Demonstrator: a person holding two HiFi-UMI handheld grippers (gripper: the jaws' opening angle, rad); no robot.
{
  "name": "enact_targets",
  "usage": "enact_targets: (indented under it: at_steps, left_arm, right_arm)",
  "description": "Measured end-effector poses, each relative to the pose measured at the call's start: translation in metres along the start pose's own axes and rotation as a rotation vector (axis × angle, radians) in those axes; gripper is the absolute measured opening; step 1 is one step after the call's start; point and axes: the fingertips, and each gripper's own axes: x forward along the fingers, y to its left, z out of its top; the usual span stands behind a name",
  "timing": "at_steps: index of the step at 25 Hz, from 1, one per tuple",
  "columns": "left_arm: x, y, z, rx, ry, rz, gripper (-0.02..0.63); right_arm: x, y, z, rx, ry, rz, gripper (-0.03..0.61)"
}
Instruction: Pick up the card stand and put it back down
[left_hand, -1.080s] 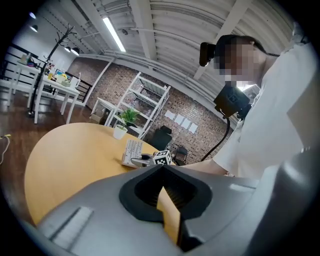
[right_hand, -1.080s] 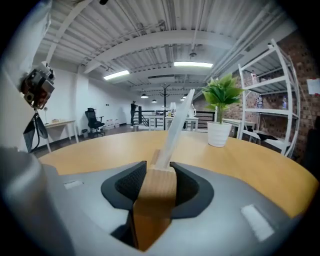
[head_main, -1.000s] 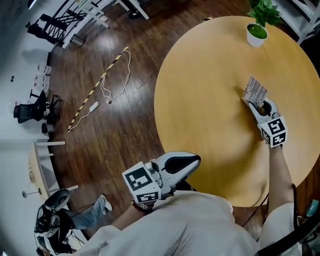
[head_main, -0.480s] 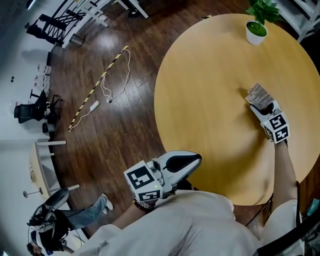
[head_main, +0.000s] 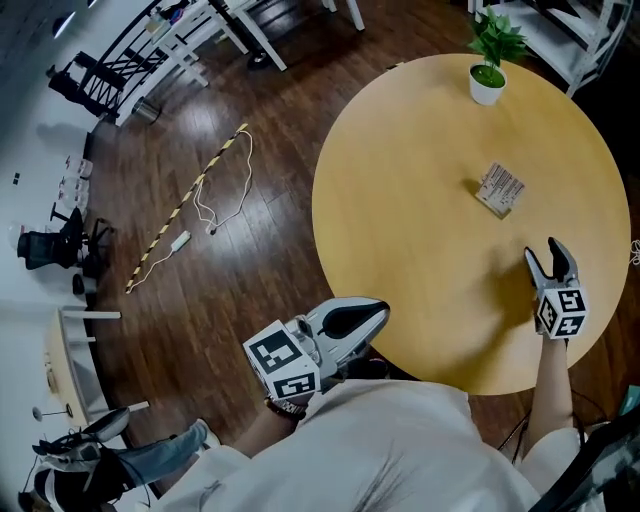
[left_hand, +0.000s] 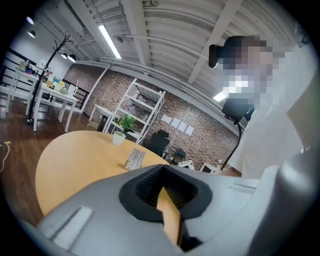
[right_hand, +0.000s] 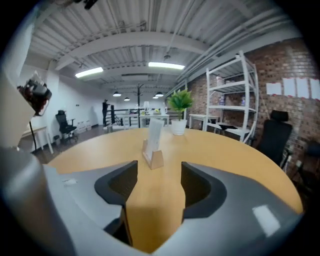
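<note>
The card stand (head_main: 499, 190), a small wooden block that holds a printed white card, stands upright on the round wooden table (head_main: 410, 230). My right gripper (head_main: 551, 257) hovers over the table nearer to me than the stand, clear of it. Its jaws are opening and nothing is between them. In the right gripper view the card stand (right_hand: 152, 144) sits straight ahead of the right gripper (right_hand: 157, 176), beyond the fingertips. My left gripper (head_main: 375, 317) hangs shut by my body at the table's near edge. From the left gripper (left_hand: 165, 189) view, the card stand (left_hand: 134, 159) is small and far off.
A small potted plant (head_main: 487, 68) in a white pot stands at the table's far edge, behind the stand. Cables and a striped bar (head_main: 190, 205) lie on the dark wooden floor to the left. White shelving (right_hand: 230, 95) stands beyond the table.
My right gripper was shut on the card stand; it has let go, its jaws have spread, and it has drawn back toward me. The stand now stands alone. The left gripper has barely moved.
</note>
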Motion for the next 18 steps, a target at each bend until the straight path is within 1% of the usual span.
enact_targets:
  at_steps: [3, 4, 6, 8, 10, 13, 15, 18]
  left_arm:
    - [-0.032, -0.005, -0.001, 0.018, -0.026, -0.003, -0.006]
    - [-0.045, -0.008, -0.002, 0.022, -0.032, -0.005, -0.006]
    - [-0.073, -0.014, -0.004, 0.025, -0.041, -0.013, -0.006]
    - [-0.099, -0.022, -0.007, 0.023, -0.046, -0.034, -0.006]
    - [-0.121, -0.035, -0.012, 0.02, -0.047, -0.074, -0.006]
    - [-0.147, -0.058, -0.028, -0.005, -0.036, -0.163, -0.006]
    - [-0.16, -0.072, -0.042, -0.019, -0.014, -0.227, -0.006]
    - [-0.173, -0.089, -0.058, -0.014, 0.023, -0.294, -0.006]
  right_arm:
    - [-0.079, 0.038, 0.017, 0.092, -0.095, -0.063, 0.264]
    - [-0.104, 0.057, 0.025, 0.107, -0.12, -0.072, 0.266]
    - [-0.149, 0.1, 0.047, 0.123, -0.171, -0.086, 0.291]
    - [-0.19, 0.149, 0.074, 0.153, -0.237, -0.084, 0.291]
    - [-0.223, 0.202, 0.1, 0.167, -0.294, -0.064, 0.295]
    - [-0.254, 0.279, 0.125, 0.153, -0.338, -0.032, 0.295]
    - [-0.27, 0.322, 0.131, 0.164, -0.36, -0.021, 0.295]
    - [-0.294, 0.363, 0.132, 0.17, -0.388, -0.027, 0.295]
